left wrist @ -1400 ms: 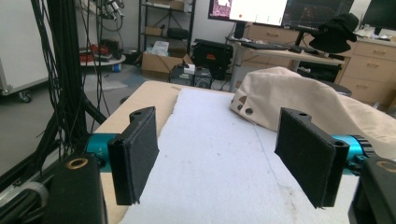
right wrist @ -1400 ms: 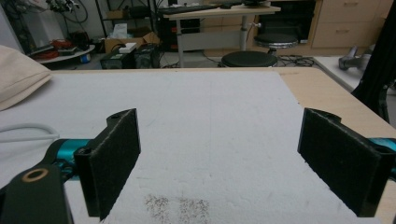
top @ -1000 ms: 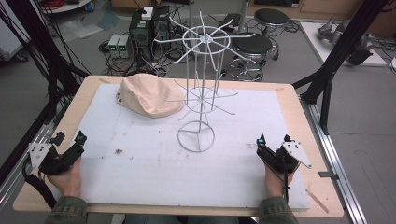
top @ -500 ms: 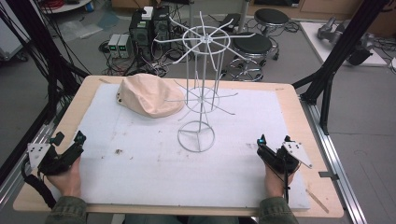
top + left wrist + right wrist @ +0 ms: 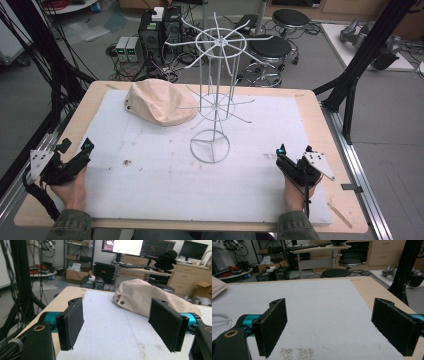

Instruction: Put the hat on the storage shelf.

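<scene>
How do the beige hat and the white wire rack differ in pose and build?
The beige hat lies slumped flat on the white mat; the white wire rack stands upright on a ring base. The hat is soft, solid fabric; the rack is thin open wire. Both sit untouched.

Cap (image 5: 159, 101): soft beige cloth, matt, with small metal eyelets
Wire stand (image 5: 216, 95): thin white-coated metal rod, smooth
Table (image 5: 320, 115): pale wood edge; white mat (image 5: 260, 165) on top, matt, slightly rough, speckled with dirt
Gripper pads (image 5: 71, 323): black, matt, fine-textured
</scene>
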A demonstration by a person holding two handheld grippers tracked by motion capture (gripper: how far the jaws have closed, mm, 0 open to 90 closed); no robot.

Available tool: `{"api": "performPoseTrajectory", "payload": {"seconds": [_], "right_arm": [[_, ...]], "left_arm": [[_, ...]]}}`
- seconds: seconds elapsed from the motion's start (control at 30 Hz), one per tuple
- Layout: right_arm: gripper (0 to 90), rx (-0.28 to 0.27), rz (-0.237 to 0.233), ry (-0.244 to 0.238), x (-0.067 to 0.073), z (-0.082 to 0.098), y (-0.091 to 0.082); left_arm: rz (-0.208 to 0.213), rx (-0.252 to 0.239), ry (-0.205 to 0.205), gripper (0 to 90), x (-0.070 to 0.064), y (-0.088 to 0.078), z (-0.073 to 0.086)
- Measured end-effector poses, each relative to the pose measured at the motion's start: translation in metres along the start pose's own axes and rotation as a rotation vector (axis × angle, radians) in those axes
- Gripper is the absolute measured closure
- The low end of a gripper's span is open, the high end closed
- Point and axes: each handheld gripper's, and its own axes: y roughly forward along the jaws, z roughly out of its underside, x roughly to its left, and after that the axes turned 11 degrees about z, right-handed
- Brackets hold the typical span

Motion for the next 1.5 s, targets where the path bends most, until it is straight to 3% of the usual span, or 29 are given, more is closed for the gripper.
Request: {"api": "performPoseTrajectory", "payload": {"seconds": [0.13,0.3,0.6,0.77,0.93,1.2,1.27,1.5], "right_arm": [[12.3,-0.001,0.003,-0.009,0.001,0.0,0.0],[12.3,-0.001,-0.015,-0.028,0.002,0.001,-0.001],[12.3,0.0,-0.021,-0.032,0.003,0.001,-0.003],[12.3,0.002,-0.02,-0.042,0.003,0.001,-0.002],[12.3,-0.005,-0.02,-0.049,0.003,0.001,-0.003],[12.2,0.013,-0.015,-0.055,0.002,0.002,-0.002],[12.2,0.012,-0.019,-0.049,0.003,0.002,-0.001],[12.2,0.012,-0.02,-0.052,0.003,0.002,-0.002]], "left_arm": [[0.046,0.018,0.004,26.7,-0.005,0.004,-0.006],[0.086,0.046,0.072,26.2,-0.013,0.013,-0.015],[0.163,0.082,0.093,26.1,-0.021,0.038,-0.035],[0.167,0.128,0.153,28.7,-0.033,0.053,-0.042],[0.218,0.151,0.138,29.1,-0.038,0.067,-0.051],[0.217,0.204,0.14,23.8,-0.05,0.091,-0.067],[0.216,0.205,0.156,27.0,-0.054,0.097,-0.071],[0.287,0.247,0.144,26.6,-0.066,0.124,-0.077]]}}
